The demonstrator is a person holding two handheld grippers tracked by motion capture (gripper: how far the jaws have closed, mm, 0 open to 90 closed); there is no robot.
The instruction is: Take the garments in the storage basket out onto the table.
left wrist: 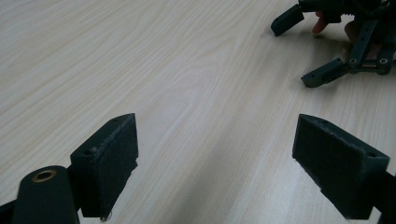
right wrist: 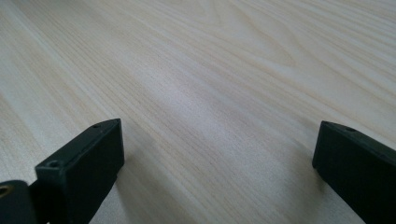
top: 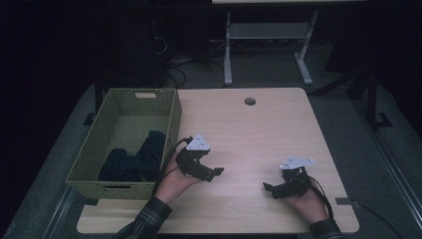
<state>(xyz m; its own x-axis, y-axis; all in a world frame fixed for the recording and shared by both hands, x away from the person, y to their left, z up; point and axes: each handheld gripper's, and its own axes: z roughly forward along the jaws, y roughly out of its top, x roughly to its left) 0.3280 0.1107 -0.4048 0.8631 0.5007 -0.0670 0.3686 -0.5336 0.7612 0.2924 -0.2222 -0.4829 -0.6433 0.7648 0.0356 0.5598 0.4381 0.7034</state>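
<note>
Pale wood table, woven basket at left, dark room.

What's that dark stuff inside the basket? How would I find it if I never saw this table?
Start at the light wooden table and look to its left edge, where a green woven basket sits. At the basket's near end, close to the left gripper, lies a bundle of dark blue cloth. It is the soft, crumpled thing in there, far darker than the pale green weave.
</note>
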